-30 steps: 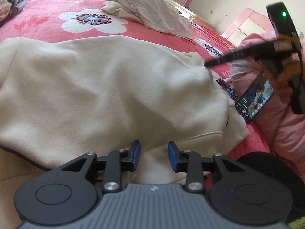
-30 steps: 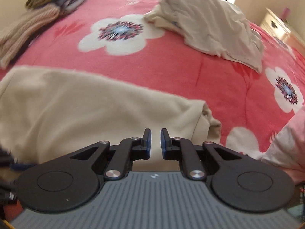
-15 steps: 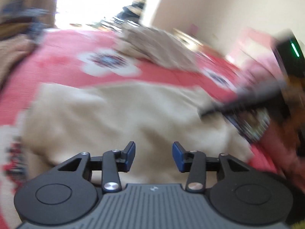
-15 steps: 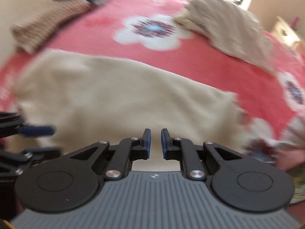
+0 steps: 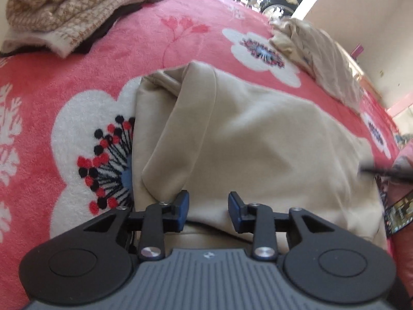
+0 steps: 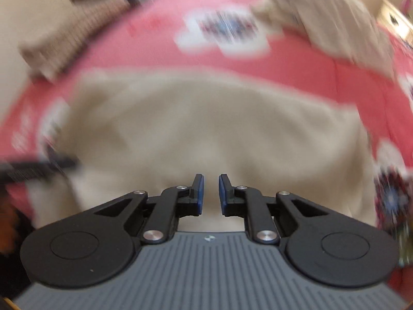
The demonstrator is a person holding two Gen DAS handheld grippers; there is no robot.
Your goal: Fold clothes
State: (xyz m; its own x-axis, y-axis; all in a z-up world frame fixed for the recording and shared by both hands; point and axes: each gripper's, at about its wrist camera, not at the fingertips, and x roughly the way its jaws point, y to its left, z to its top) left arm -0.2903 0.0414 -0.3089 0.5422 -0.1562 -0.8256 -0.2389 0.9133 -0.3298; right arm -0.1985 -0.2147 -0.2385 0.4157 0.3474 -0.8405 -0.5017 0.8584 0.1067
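Note:
A beige sweatshirt lies partly folded on the pink flowered blanket, one sleeve laid over its left side. My left gripper is open and empty above the garment's near edge. My right gripper hovers over the near part of the same garment, its jaws a narrow gap apart with nothing between them. The right wrist view is blurred. The right gripper's tip shows at the right edge of the left wrist view.
A pile of knitted clothes lies at the far left of the bed. A crumpled beige garment lies at the far right. A phone rests at the right edge. A wall and furniture stand beyond the bed.
Both grippers have lifted and pulled back, showing more of the sweatshirt. The left view swung left and its jaws widened. The right jaws opened slightly.

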